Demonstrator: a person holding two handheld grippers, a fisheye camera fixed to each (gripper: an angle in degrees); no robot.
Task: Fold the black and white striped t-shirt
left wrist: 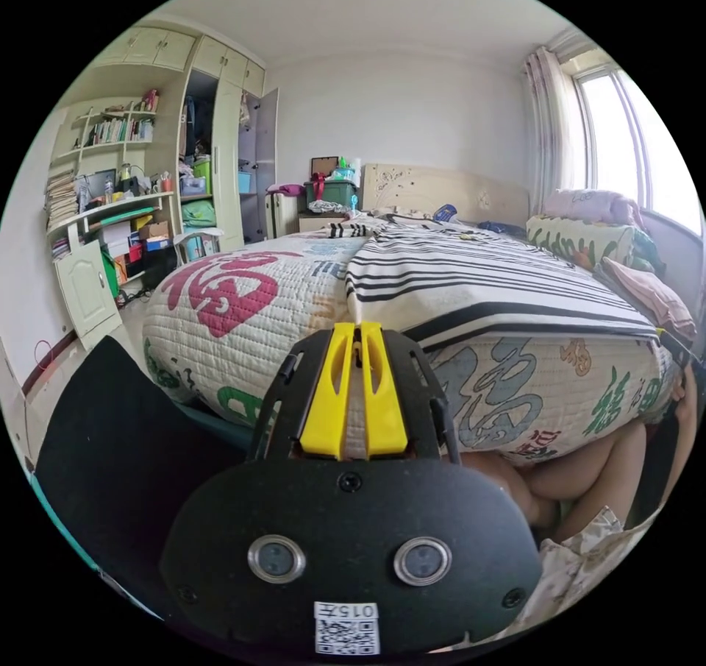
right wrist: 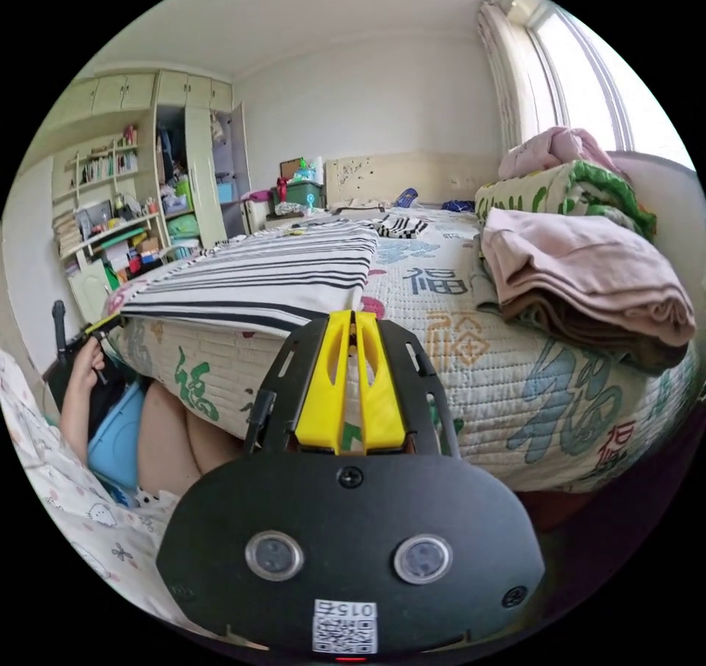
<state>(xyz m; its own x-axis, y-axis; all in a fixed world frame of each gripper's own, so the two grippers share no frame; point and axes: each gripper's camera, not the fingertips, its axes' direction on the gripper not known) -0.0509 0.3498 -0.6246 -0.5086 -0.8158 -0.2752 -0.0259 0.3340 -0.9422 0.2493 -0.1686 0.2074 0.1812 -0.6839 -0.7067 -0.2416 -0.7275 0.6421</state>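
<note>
Nearest in the left gripper view, the left claw [left wrist: 357, 331] is sitting low at the foot of the bed [left wrist: 243, 313], its yellow jaws drawn almost together against the quilt's edge just under the hem of the black and white striped t-shirt [left wrist: 471, 268]. Whether cloth is pinched between them, I cannot tell. In the right gripper view the right claw [right wrist: 353, 320] is likewise nearly clenched, tips meeting the shirt's [right wrist: 272, 272] near corner where it is drooping over the bed's [right wrist: 471, 372] side; a real grip is unclear.

Beside the bed a person's leg [left wrist: 588, 475] is showing. At the far left of the right gripper view a hand [right wrist: 92, 360] is holding the other claw at the shirt's opposite corner.

The shirt is lying spread flat across the quilt. Just beside it folded pink blankets [right wrist: 581, 276] are crowding the window side. Farther back, the headboard [left wrist: 441, 188], a green box [left wrist: 331, 191] and cluttered shelves [left wrist: 110, 180] are lining the wall.
</note>
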